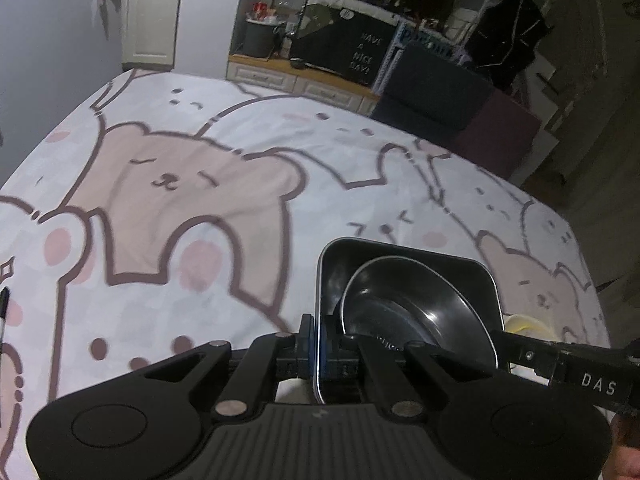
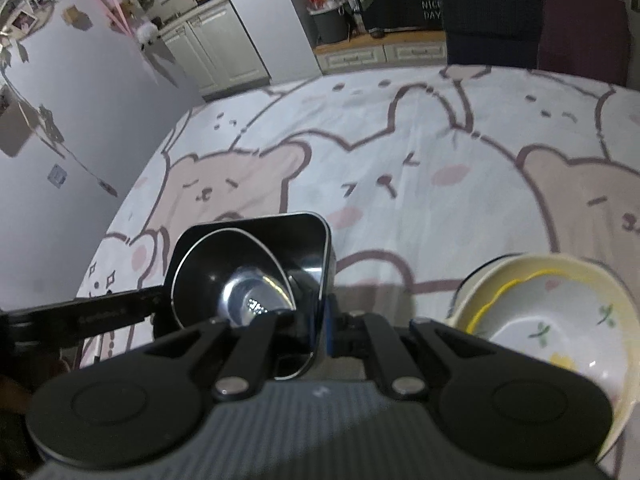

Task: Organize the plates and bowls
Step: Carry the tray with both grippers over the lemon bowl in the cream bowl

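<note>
A square black metal tray with rounded corners and a thin silvery rim (image 1: 404, 264) is held up over the bed between the two hand-held tools, each clamped on an opposite side wall. The left gripper (image 1: 319, 354) has its black jaws pinched tight on the tray's left wall, the blue-edged pads pressing the thin sheet metal from both sides; seen from the right wrist, the right gripper (image 2: 325, 334) is likewise closed narrow on the tray's right wall. Inside the tray leans a round, shallow, glossy dark metal bowl (image 1: 416, 312), tilted with its smooth curved inner surface catching a bright highlight and a fine polished rim tracing its circle; in the right wrist view the same bowl's flat base gleams silver. Beneath lies a soft, slightly wrinkled white bedsheet printed with pale pink-brown cartoon bears outlined in dark brown (image 1: 168, 184). Just beside the right gripper, resting on the sheet, sits a round cream-yellow ceramic bowl with small green leaf and yellow flower decoration (image 2: 560, 320), and it appears to nest another wavy yellow-rimmed piece within it. At the far edge of the bed stands a black board with white lettering (image 1: 366, 54) among cluttered shelves.
</note>
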{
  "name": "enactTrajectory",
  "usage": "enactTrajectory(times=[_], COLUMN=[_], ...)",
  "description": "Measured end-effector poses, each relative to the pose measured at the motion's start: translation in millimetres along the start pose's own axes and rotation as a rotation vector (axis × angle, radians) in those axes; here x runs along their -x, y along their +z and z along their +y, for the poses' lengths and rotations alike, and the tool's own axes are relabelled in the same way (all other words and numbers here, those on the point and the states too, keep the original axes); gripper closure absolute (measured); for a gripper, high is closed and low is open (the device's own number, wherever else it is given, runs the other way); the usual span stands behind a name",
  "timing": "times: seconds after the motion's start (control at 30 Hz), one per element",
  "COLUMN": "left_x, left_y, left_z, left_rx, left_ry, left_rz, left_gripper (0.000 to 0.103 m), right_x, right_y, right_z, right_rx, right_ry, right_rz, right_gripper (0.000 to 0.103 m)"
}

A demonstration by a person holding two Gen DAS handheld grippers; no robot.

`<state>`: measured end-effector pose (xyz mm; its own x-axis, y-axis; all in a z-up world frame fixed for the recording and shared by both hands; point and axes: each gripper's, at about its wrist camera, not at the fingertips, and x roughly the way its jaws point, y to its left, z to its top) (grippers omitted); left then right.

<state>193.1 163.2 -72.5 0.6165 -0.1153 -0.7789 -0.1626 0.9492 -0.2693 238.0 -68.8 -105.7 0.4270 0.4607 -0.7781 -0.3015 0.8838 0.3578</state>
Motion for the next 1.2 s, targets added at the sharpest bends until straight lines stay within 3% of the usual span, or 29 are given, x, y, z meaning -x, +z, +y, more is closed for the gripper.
enactTrajectory(times=[0.53, 1.2], left_x=[-16.2, -43.6], left_y=[-9.2, -39.0], left_z=[-108.7, -165.0], left_rx=[-0.123, -0.227], left_ry=[-0.112, -0.145], left_rz=[0.023, 0.138], left_gripper=[0.1, 0.099], right_x=[71.9, 98.3], right_y=[-10.3, -38.2], right_z=[-95.1, -152.4], right_rx=[-0.109, -0.141], right_ry=[-0.065, -0.133], right_rz=[-0.09, -0.048], right_gripper=[0.097, 0.097])
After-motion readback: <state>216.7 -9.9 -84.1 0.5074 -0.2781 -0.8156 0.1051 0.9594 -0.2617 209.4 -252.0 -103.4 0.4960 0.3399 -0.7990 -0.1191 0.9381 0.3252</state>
